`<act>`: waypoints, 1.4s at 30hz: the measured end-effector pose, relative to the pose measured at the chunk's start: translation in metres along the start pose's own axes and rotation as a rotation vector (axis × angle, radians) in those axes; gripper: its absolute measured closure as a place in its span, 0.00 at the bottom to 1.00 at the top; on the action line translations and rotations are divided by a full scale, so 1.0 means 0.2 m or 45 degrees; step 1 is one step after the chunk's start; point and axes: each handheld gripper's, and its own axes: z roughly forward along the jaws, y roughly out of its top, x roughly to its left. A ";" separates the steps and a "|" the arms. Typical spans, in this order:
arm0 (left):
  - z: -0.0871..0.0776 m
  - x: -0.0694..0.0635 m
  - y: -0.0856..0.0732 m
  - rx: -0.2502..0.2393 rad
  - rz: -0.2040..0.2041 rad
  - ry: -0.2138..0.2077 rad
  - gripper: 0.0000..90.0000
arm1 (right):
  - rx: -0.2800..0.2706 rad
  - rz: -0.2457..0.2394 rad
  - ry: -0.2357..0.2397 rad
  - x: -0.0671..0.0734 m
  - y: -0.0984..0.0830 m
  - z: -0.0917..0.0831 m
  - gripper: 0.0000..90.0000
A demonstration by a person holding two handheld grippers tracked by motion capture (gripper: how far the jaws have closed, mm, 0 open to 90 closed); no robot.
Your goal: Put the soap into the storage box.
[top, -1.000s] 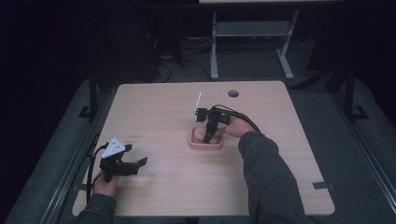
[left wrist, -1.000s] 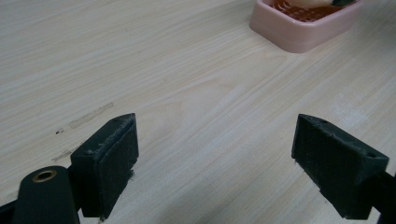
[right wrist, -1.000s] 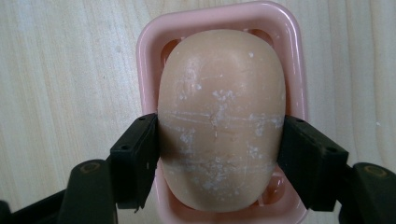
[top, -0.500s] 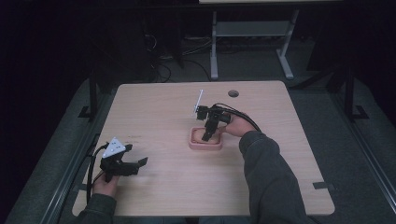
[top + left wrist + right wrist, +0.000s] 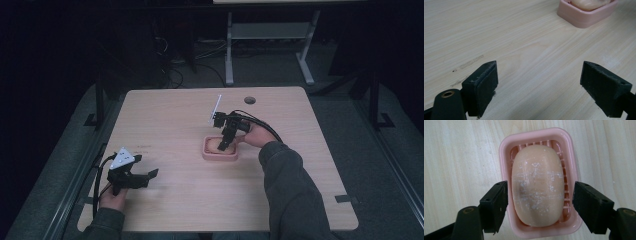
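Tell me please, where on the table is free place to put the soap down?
Bare wood lies between the left hand-held gripper and the pink soap dish, and along the far edge left of the round hole. Around the dish it is crowded: the right hand-held gripper straddles the soap.

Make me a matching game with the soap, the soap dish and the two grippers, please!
Things:
1. bar of soap
2. soap dish
3. left hand-held gripper
4. right hand-held gripper

Descriptions:
A. pink, with a ribbed floor
B. open, over bare wood near the table's left front
C. peach-coloured, flecked with white, lying in the dish
D. open, one jaw on each side of the soap

Pairs: 1-C, 2-A, 3-B, 4-D
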 end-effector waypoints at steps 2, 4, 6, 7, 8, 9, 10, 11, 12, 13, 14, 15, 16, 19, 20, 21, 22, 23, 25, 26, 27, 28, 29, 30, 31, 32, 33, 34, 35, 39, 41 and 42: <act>0.00 0.00 0.00 -0.001 0.001 -0.002 0.16 | -0.002 0.002 -0.005 0.00 0.00 0.00 0.31; 0.00 0.00 0.00 0.000 0.000 -0.001 0.16 | -0.010 0.007 -0.003 0.00 -0.01 -0.01 0.31; 0.00 0.00 0.00 0.004 0.002 -0.001 0.16 | -0.009 0.011 -0.004 0.01 -0.02 -0.01 0.31; 0.00 0.00 0.00 0.004 0.002 -0.001 0.16 | -0.007 0.015 -0.002 0.01 -0.02 -0.01 0.31; 0.00 0.00 0.00 0.003 0.002 -0.001 0.16 | -0.015 0.020 0.001 0.00 -0.03 -0.01 0.31; 0.00 0.00 0.00 0.003 0.002 -0.001 0.16 | -0.015 0.020 0.001 0.00 -0.03 -0.01 0.31; 0.00 0.00 0.00 0.005 0.002 -0.001 0.16 | -0.014 0.025 0.001 0.00 -0.04 -0.01 0.31; 0.00 0.00 0.00 0.005 0.002 -0.001 0.16 | -0.020 0.028 0.004 0.00 -0.05 -0.01 0.31; 0.00 0.00 0.00 0.006 0.003 -0.002 0.16 | -0.020 0.028 0.004 0.00 -0.05 -0.01 0.31; 0.00 0.00 0.00 0.005 0.003 -0.001 0.16 | -0.018 0.033 0.008 0.00 -0.05 -0.02 0.31; 0.00 0.00 0.00 0.004 0.002 -0.001 0.16 | -0.014 0.037 0.005 0.00 -0.06 -0.02 0.31; 0.00 0.00 0.00 0.004 0.002 -0.001 0.16 | -0.014 0.037 0.005 0.00 -0.06 -0.02 0.31; 0.00 0.00 0.00 0.004 0.002 -0.001 0.16 | -0.020 0.038 0.004 0.00 -0.07 -0.03 0.31; 0.00 0.00 0.00 0.005 0.002 -0.002 0.16 | -0.019 0.035 -0.008 0.01 -0.07 -0.04 0.30; 0.00 0.00 0.00 0.003 -0.001 -0.003 0.16 | -0.018 0.034 -0.009 0.01 -0.07 -0.04 0.31; 0.00 0.00 0.00 0.003 -0.001 -0.003 0.16 | -0.018 0.034 -0.009 0.01 -0.07 -0.04 0.31; 0.00 0.00 0.00 0.004 0.001 -0.003 0.16 | -0.018 0.030 -0.009 0.01 -0.07 -0.04 0.30; 0.00 0.00 0.00 0.003 0.001 -0.003 0.16 | -0.018 0.030 -0.010 0.01 -0.07 -0.04 0.30; 0.00 0.00 0.00 0.003 -0.001 -0.002 0.16 | -0.016 0.029 -0.013 0.01 -0.07 -0.05 0.30; 0.00 0.00 0.00 0.003 -0.001 -0.002 0.16 | -0.018 0.028 -0.013 0.01 -0.07 -0.05 0.30; 0.00 0.00 0.00 0.003 -0.001 -0.002 0.16 | -0.018 0.028 -0.013 0.01 -0.07 -0.05 0.30; 0.00 0.00 0.00 0.003 -0.002 -0.003 0.16 | -0.015 0.033 -0.012 0.02 -0.08 -0.05 0.30; 0.00 0.00 0.00 0.003 -0.002 -0.003 0.16 | -0.015 0.033 -0.012 0.02 -0.08 -0.05 0.30; 0.00 0.00 0.00 0.004 -0.001 -0.003 0.16 | -0.023 0.028 -0.017 0.02 -0.08 -0.06 0.30; 0.00 0.00 0.00 0.004 -0.002 -0.003 0.16 | -0.023 0.028 -0.017 0.02 -0.08 -0.06 0.30; 0.00 0.00 0.00 0.006 -0.001 -0.004 0.16 | -0.029 0.035 -0.016 0.02 -0.09 -0.06 0.30; 0.00 0.00 0.00 0.006 -0.001 -0.004 0.16 | -0.028 0.034 -0.019 0.02 -0.10 -0.06 0.30; 0.00 0.00 0.00 0.005 0.001 -0.004 0.16 | -0.028 0.034 -0.019 0.02 -0.10 -0.06 0.30; 0.00 0.00 0.00 0.003 -0.001 -0.003 0.16 | -0.027 0.038 -0.022 0.02 -0.11 -0.06 0.30; 0.00 0.00 0.00 0.008 0.002 -0.004 0.16 | -0.030 0.049 -0.027 0.02 -0.14 -0.07 0.31; 0.00 0.00 0.00 0.008 0.002 -0.004 0.16 | -0.031 0.058 -0.025 0.02 -0.15 -0.07 0.30; 0.00 0.00 0.00 0.006 0.001 -0.004 0.16 | -0.034 0.066 -0.024 0.02 -0.17 -0.07 0.31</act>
